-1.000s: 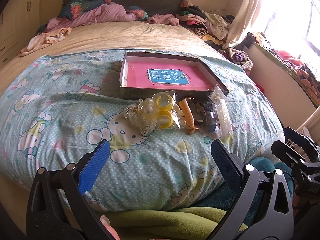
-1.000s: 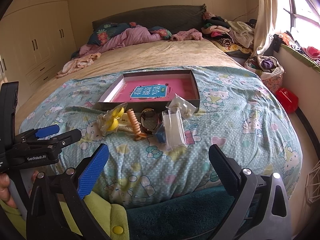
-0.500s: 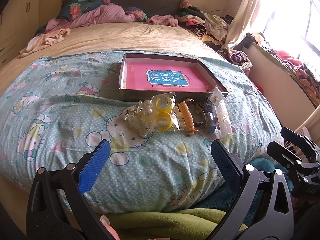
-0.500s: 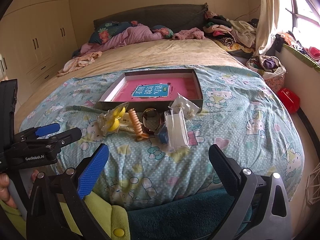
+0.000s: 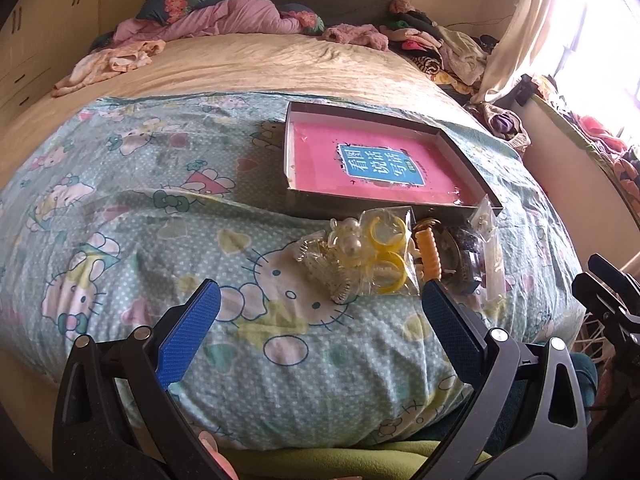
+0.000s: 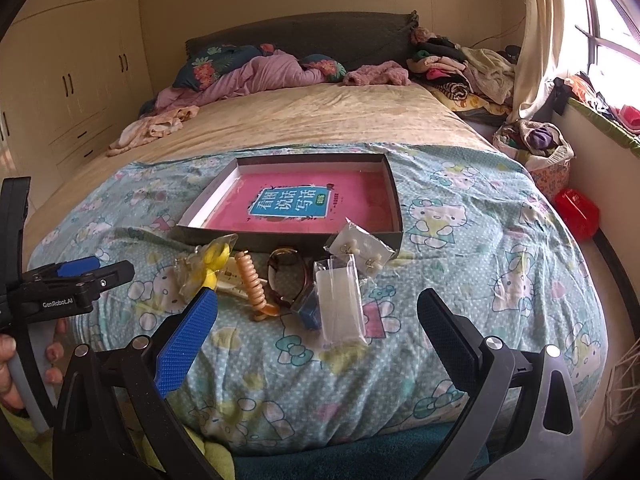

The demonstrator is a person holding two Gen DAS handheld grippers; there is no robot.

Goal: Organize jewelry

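Jewelry [image 6: 280, 280] lying heaped on bed [image 6: 460, 280], touching box [image 6: 394, 200] front wall. Left gripper [image 5: 320, 308] and right gripper [image 6: 316, 320] hovering short of it, jaws wide open, empty. Advising: taking outermost bag [image 6: 340, 300] first, pinching low.

Bedroom interior: a wide bed with a tan quilted cover [image 6: 320, 120], dark upholstered headboard [image 6: 304, 36], cream built-in wardrobe [image 6: 68, 80] at left, and a sunlit window with a pale curtain [image 6: 536, 40] at right; beige walls.
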